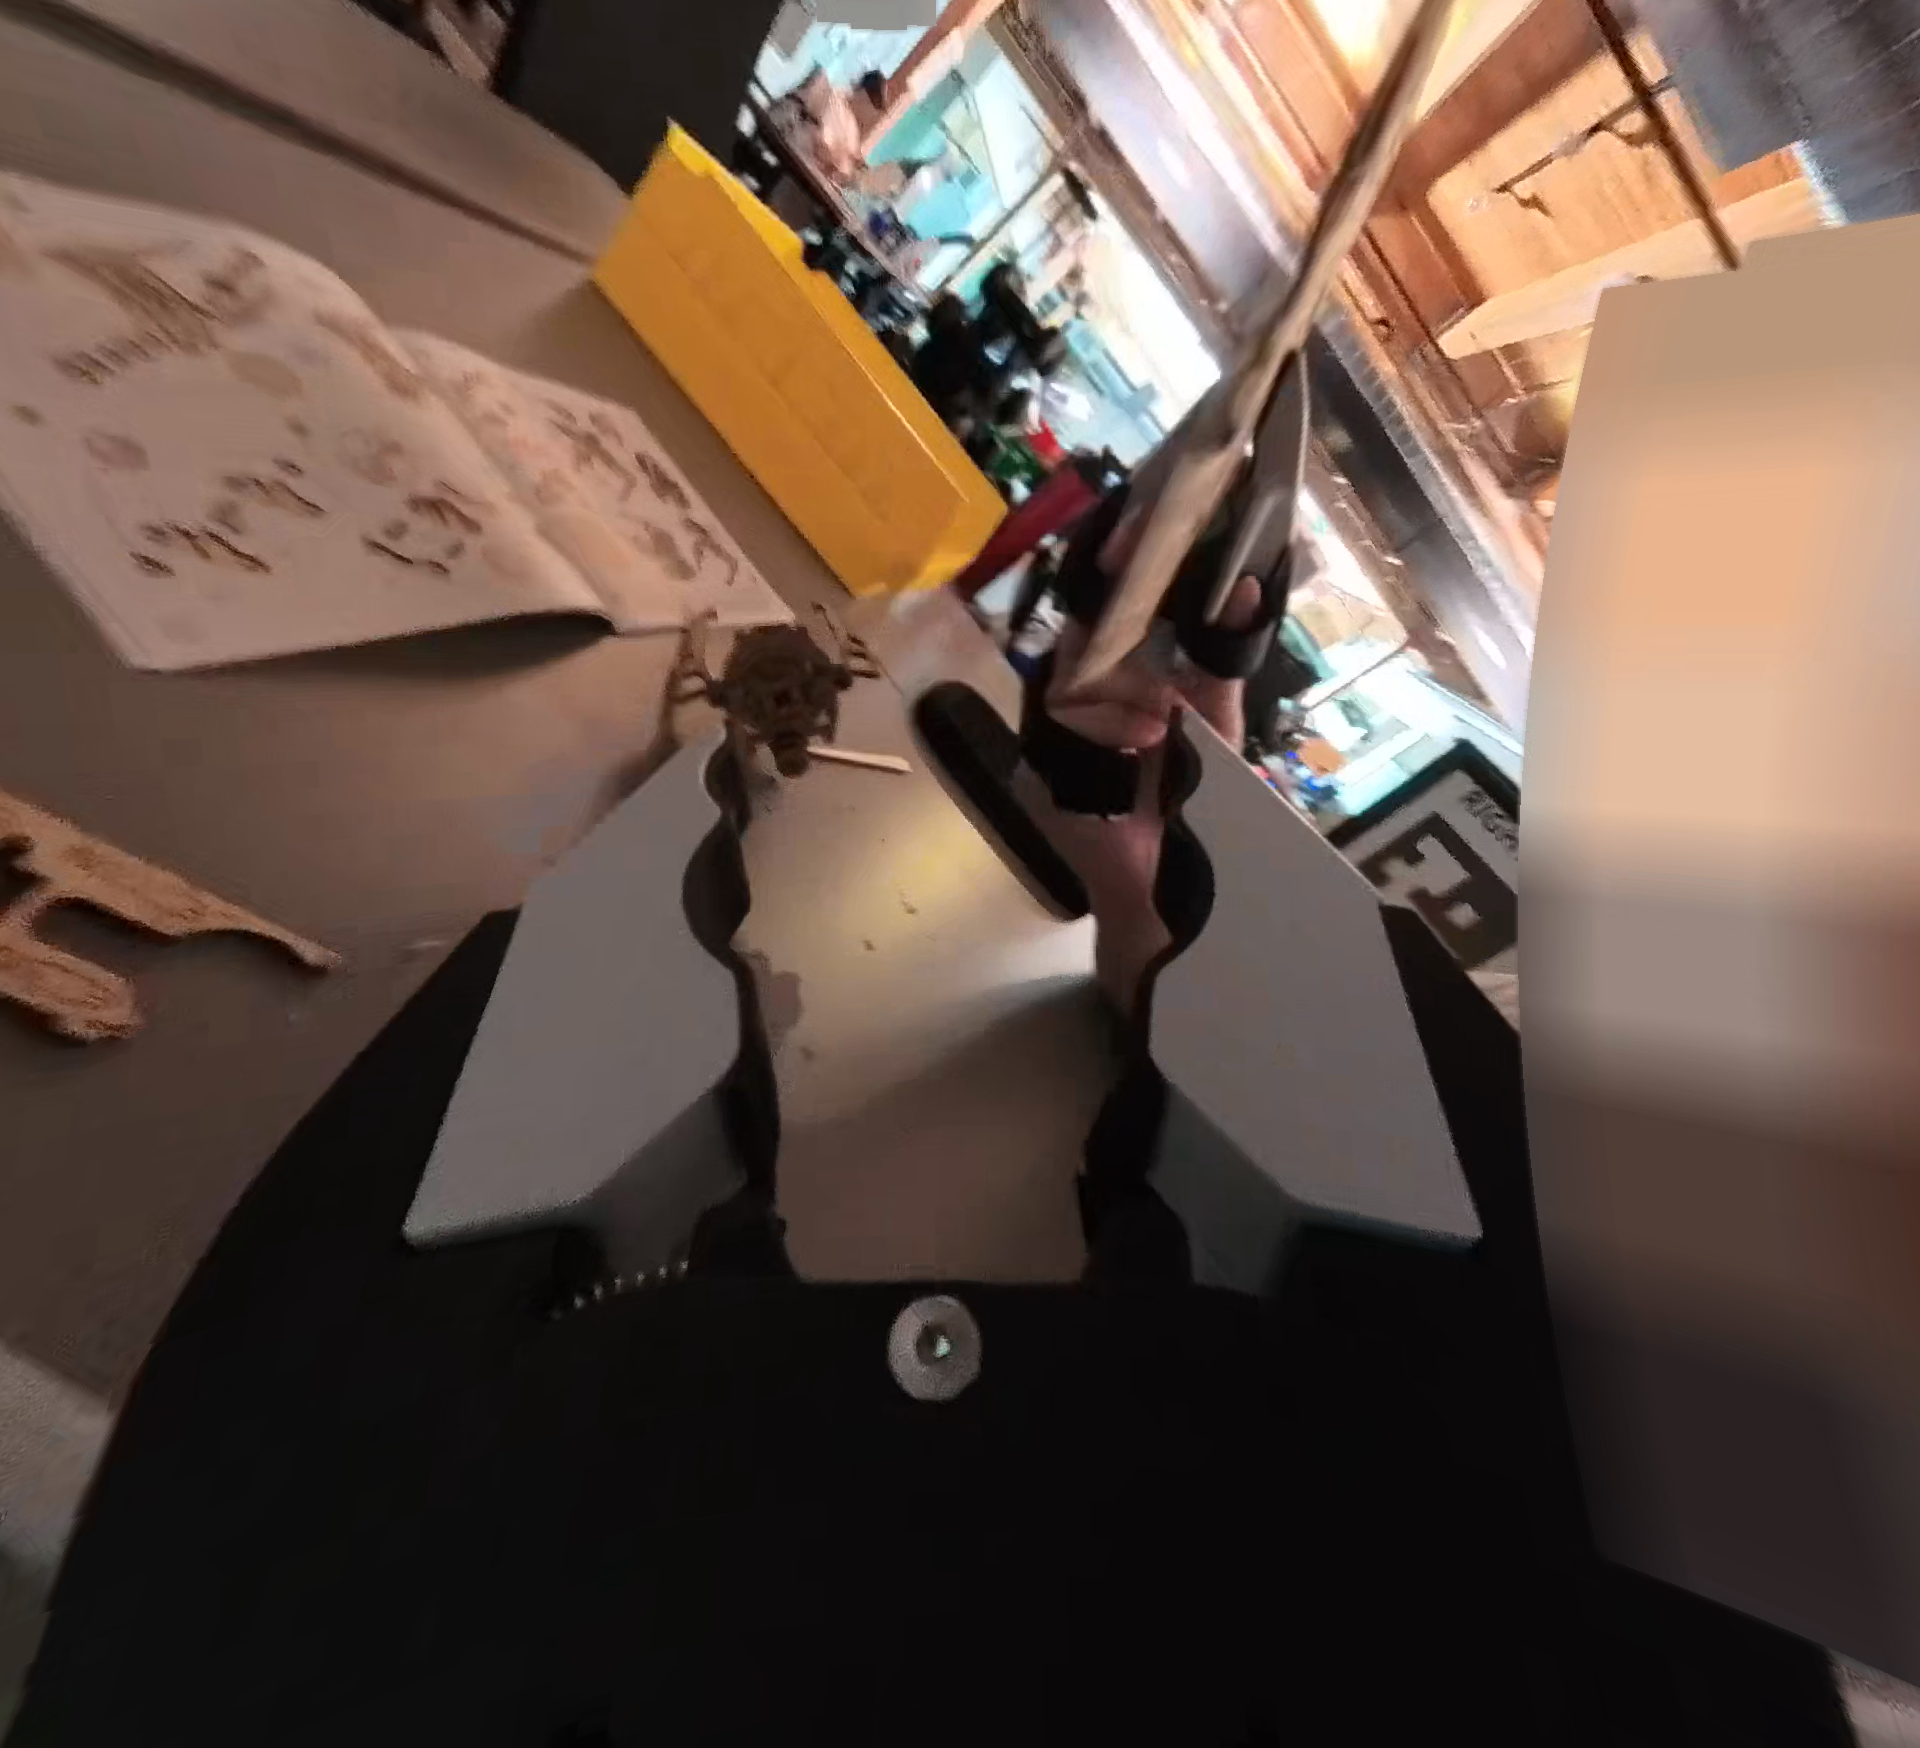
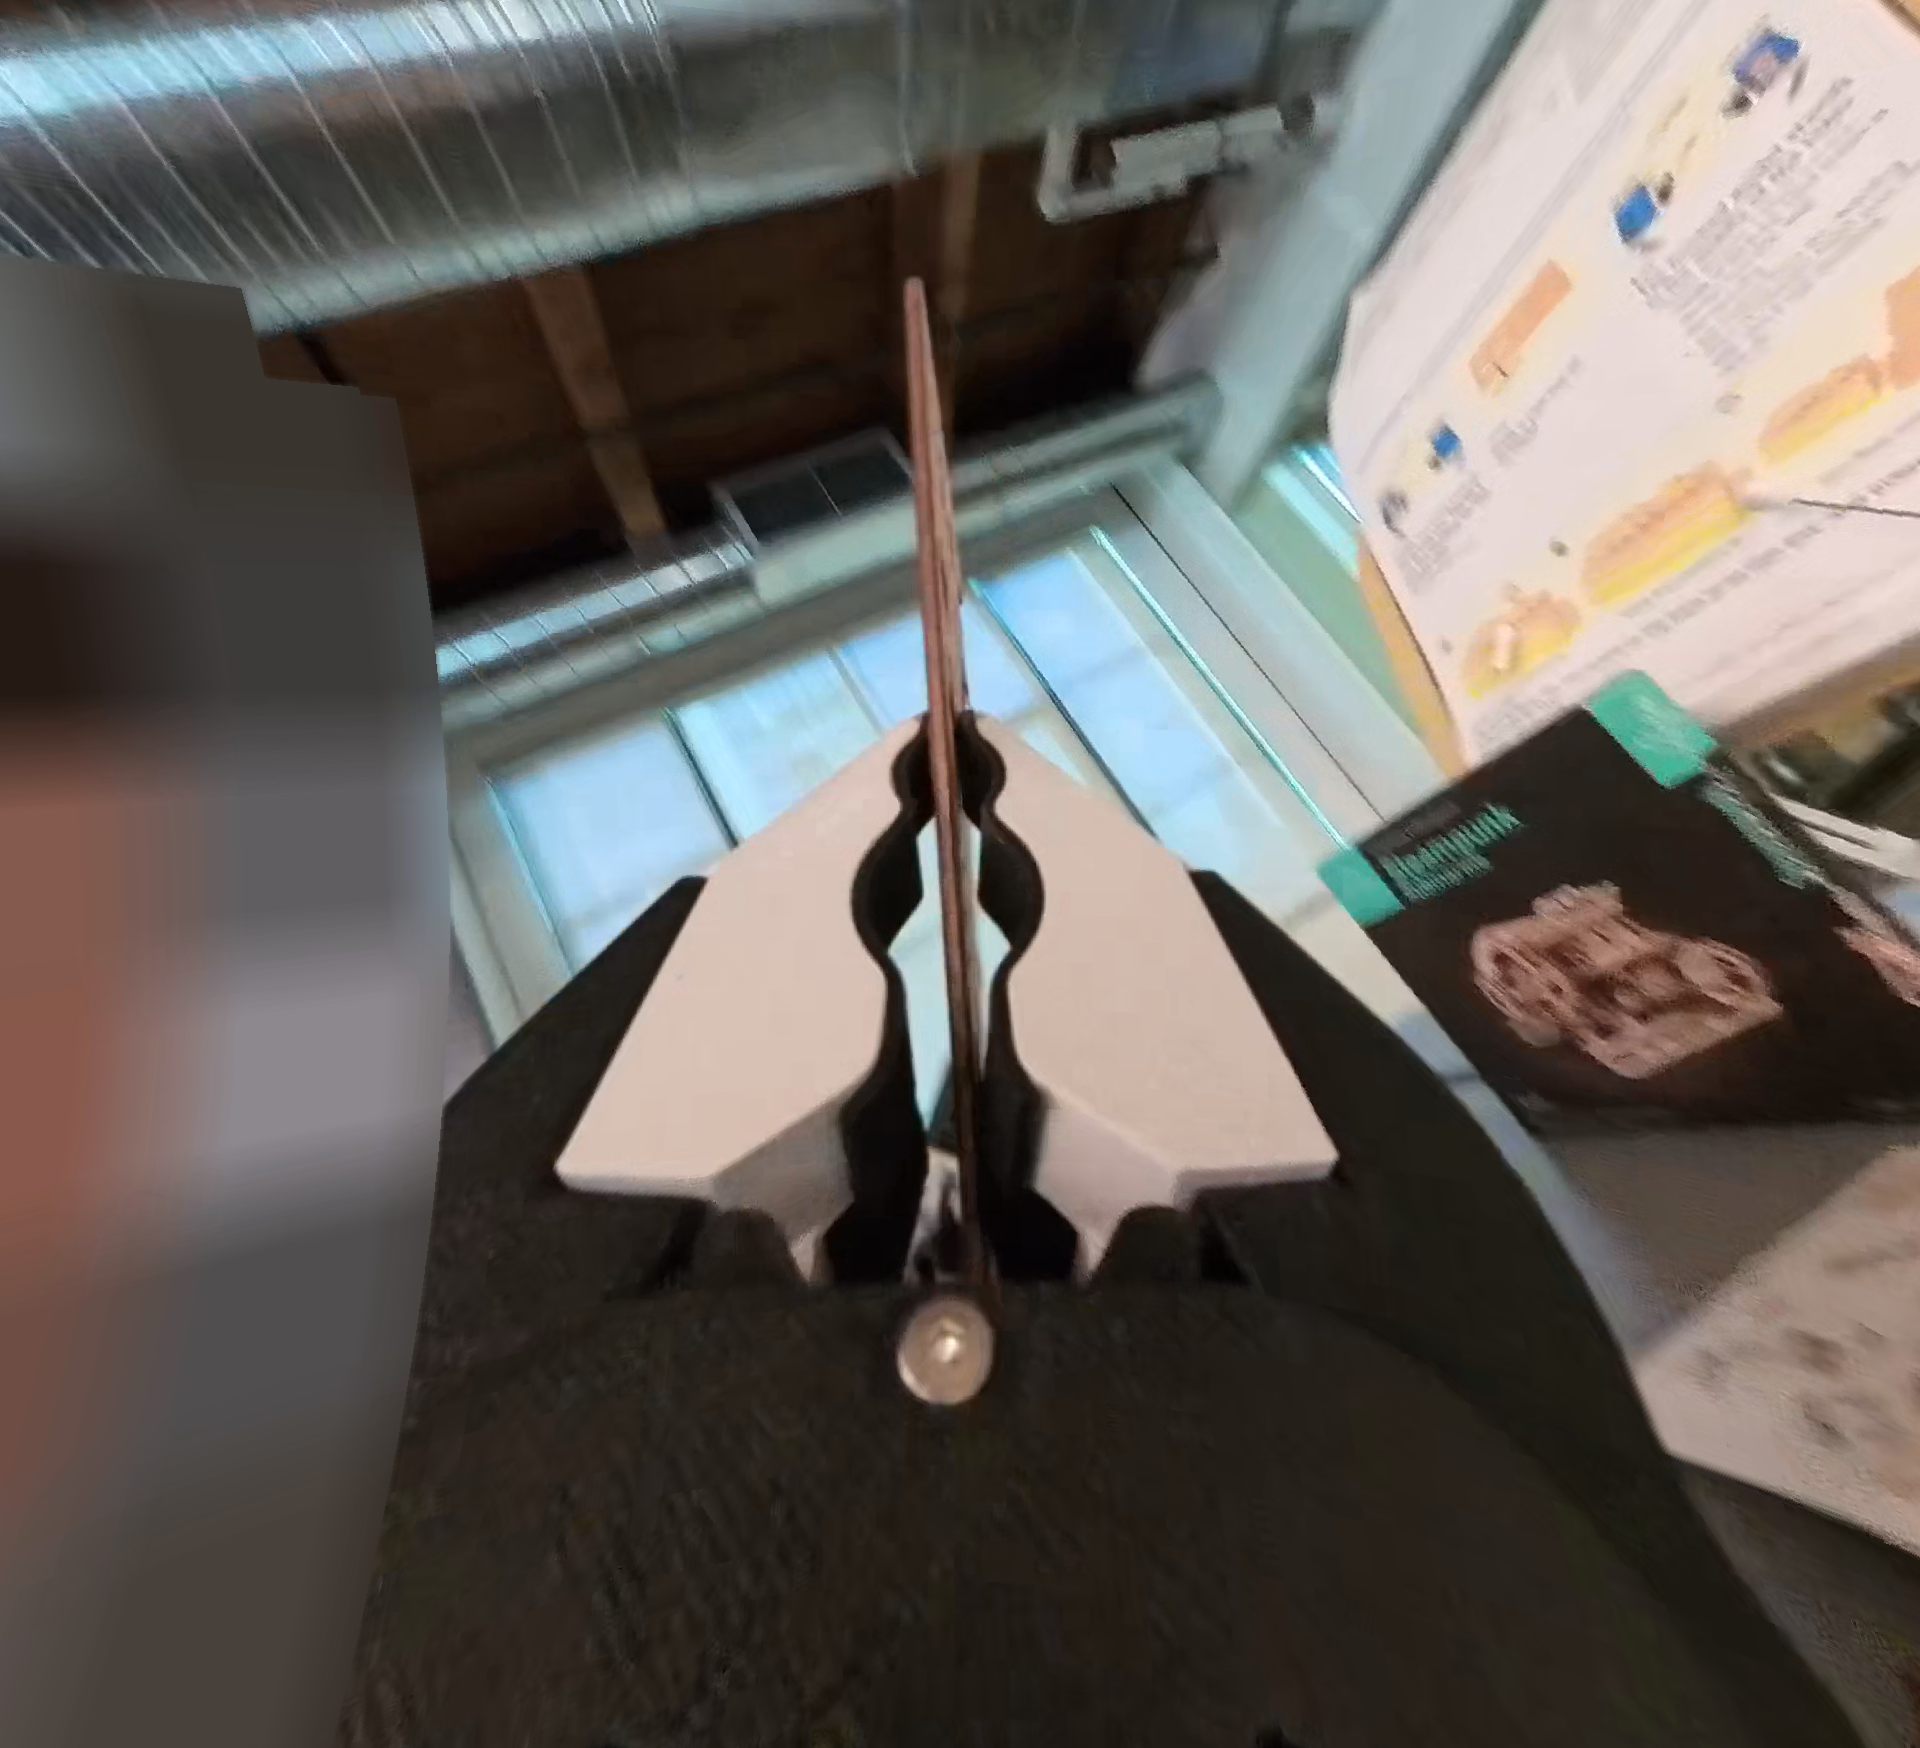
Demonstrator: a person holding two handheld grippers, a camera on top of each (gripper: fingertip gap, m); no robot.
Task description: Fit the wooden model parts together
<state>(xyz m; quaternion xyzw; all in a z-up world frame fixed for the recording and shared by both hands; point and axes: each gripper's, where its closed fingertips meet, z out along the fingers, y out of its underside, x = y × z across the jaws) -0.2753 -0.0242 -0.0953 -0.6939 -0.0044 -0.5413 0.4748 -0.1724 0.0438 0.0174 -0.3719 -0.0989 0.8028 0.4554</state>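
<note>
My left gripper [image 1: 951, 753] is open and empty, held low over the grey table [image 1: 312, 815]. Just beyond its left fingertip a small, partly built wooden model [image 1: 779, 680] stands on the table, with a loose wooden stick [image 1: 862, 758] beside it. My right gripper [image 2: 945, 732] points up toward the ceiling and is shut on a thin wooden sheet [image 2: 933, 503], seen edge-on. In the left wrist view the right gripper [image 1: 1174, 597] is raised beyond the table's far edge, and the sheet [image 1: 1205, 493] rises from it up to the right.
An open instruction booklet [image 1: 312, 431] lies at the left, with a yellow bin [image 1: 790, 379] behind it. A punched-out wooden sheet remnant [image 1: 104, 919] lies at the left edge. A black oval object [image 1: 997, 805] lies near my right fingertip. A black model box [image 2: 1610, 950] stands at the right.
</note>
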